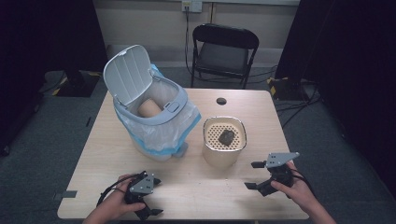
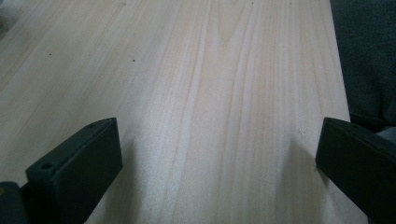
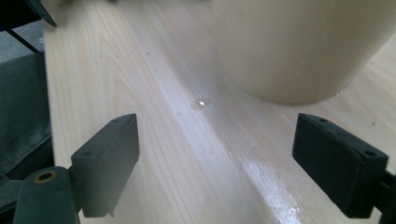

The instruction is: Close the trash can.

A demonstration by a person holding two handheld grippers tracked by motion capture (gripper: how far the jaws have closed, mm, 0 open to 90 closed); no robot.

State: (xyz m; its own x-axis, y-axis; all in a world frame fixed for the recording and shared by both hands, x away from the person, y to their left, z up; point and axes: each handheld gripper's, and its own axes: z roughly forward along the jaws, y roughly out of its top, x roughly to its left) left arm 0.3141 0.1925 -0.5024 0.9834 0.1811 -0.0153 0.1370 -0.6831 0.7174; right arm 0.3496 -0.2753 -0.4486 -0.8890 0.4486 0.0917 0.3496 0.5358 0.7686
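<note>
Presently we note the right claw (image 1: 252, 175) at the near right of the wooden surface (image 1: 210, 186), jaws spread wide and holding nothing, pointing left toward the cream container (image 1: 224, 149). Seen from the right claw view, that container (image 3: 299, 46) stands just beyond the jaws, and bare surface (image 3: 187, 154) lies between them; nothing touches the pads. We find the container near the middle of the surface, slightly right of centre, upright, with a perforated insert (image 1: 225, 131) at its top and a dark lump (image 1: 227, 137) resting on that insert. To its left, close by but apart, stands a white bin (image 1: 154, 121) lined with a clear bag, its lid (image 1: 127, 74) swung up and back; a tan roll-shaped object (image 1: 149, 108) sits inside. We log the left claw (image 1: 154, 196) at the near left edge, also wide open and empty; the left claw view gives only wood grain (image 2: 210, 116) between its jaws. At the far side, behind the surface, a black folding chair (image 1: 225, 51) stands on the grey floor, and a small dark hole (image 1: 221, 101) marks the far part of the surface.
</note>
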